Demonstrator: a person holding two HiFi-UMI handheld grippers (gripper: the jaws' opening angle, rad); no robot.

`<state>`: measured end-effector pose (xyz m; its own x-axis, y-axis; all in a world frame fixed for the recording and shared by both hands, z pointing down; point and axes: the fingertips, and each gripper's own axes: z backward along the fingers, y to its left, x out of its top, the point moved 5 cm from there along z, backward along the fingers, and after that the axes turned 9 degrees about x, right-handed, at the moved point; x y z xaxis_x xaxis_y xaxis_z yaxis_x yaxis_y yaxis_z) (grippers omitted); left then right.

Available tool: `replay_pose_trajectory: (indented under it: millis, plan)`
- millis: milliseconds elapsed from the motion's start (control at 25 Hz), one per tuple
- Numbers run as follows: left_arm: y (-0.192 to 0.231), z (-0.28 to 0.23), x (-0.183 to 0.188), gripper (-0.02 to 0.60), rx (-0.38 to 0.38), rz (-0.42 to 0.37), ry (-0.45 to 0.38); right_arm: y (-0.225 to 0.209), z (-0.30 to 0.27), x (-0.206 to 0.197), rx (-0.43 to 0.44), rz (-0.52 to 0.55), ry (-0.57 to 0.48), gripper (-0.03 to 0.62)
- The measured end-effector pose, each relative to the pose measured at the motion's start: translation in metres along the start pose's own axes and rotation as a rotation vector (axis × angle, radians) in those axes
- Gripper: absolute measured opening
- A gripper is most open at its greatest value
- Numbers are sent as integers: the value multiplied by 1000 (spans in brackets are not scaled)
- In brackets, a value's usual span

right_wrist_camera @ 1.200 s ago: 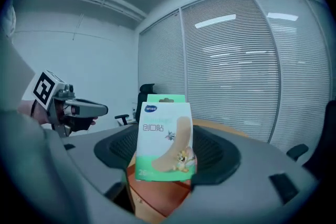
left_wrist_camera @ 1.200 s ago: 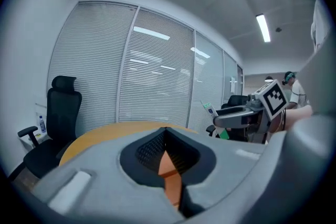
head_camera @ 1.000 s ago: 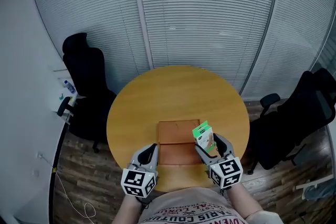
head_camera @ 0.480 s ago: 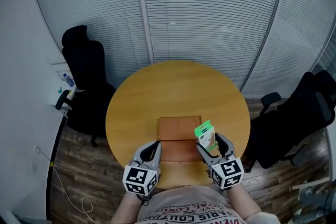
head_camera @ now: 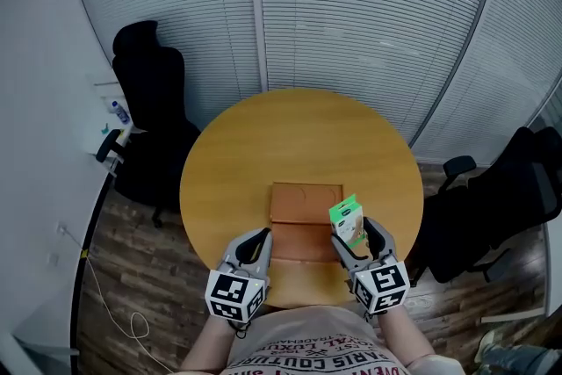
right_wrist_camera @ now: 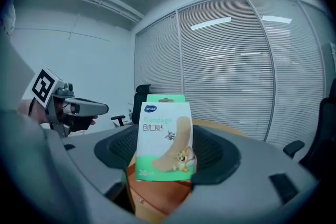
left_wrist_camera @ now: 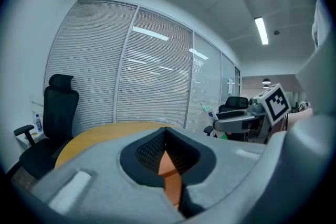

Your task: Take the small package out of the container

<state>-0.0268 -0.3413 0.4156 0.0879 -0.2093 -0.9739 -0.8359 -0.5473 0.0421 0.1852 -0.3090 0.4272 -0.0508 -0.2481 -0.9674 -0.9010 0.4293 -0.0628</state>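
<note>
At the table's (head_camera: 299, 127) 6 o'clock edge, the right gripper (head_camera: 354, 238) is clamping the bandage box (head_camera: 348, 219) upright, clear above the brown container (head_camera: 303, 213). The left gripper (head_camera: 261, 241) is pinching the container's 9 o'clock wall between its jaws, probably steadying it.

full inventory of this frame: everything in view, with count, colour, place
table: 1, yellowish wood, round, centre
container: 1, orange-brown, on table's near part
small package: 1, green and white, upright, above container's right side
office chairs: at least 2, black, left and right of table
blinds: grey-white, behind table
cable: 1, white, floor at left
left gripper: 1, grey, shut on container's left edge
right gripper: 1, grey, shut on small package
</note>
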Motion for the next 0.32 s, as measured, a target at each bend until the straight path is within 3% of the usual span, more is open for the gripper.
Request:
replay_pose_trajectory:
  millis: [320]
  plan:
    - [1, 4, 0, 9, 8, 3, 3, 2, -2, -3, 5, 3, 14, 331]
